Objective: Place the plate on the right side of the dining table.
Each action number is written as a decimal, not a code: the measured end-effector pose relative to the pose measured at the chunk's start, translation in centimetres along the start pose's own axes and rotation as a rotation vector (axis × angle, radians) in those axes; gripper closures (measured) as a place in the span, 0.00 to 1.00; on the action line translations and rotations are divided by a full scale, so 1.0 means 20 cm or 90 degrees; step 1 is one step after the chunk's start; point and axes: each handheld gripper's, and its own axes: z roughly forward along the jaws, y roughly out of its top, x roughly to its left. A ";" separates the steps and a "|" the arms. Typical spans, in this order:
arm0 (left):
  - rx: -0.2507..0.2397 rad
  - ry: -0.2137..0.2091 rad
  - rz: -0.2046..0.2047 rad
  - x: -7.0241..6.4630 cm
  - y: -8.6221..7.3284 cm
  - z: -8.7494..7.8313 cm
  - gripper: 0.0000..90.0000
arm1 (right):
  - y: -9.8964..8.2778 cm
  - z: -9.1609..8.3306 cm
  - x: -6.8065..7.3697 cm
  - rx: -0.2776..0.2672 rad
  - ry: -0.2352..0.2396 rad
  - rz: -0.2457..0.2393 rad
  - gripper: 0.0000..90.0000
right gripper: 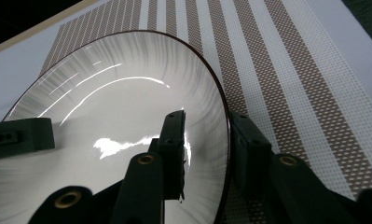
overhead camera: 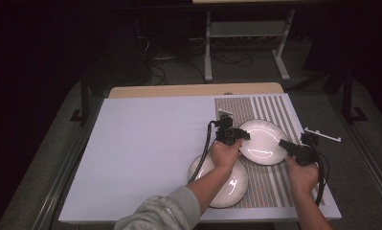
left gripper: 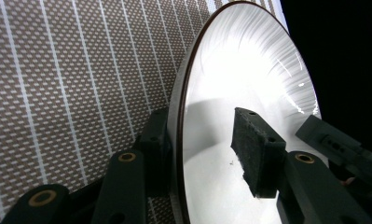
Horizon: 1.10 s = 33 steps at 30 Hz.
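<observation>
High view: the left tongs (overhead camera: 232, 135) and right tongs (overhead camera: 290, 146) straddle opposite rims of the far plate (overhead camera: 263, 142) on the striped placemat (overhead camera: 275, 108). Left gripper view: pads apart around the rim, not pressing. Right gripper view: likewise loose.

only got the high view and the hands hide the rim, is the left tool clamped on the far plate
observer: no. The left tool straddles the plate at its rim, but the inner pad stands off the surface.
operator: and the right tool
observer: the right tool straddles the opposite rim, and a gap shows between the rim and its outer pad.
</observation>
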 end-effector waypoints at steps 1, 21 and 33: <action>-0.002 0.000 0.002 0.00 0.00 0.00 0.62 | 0.00 0.00 0.00 -0.002 0.000 0.000 0.74; -0.051 -0.035 0.069 0.01 0.07 -0.18 0.53 | 0.04 -0.09 0.03 -0.066 0.010 -0.090 0.63; -0.046 -0.079 0.175 0.06 0.08 -0.37 0.53 | 0.02 -0.13 0.14 -0.056 0.083 -0.204 0.52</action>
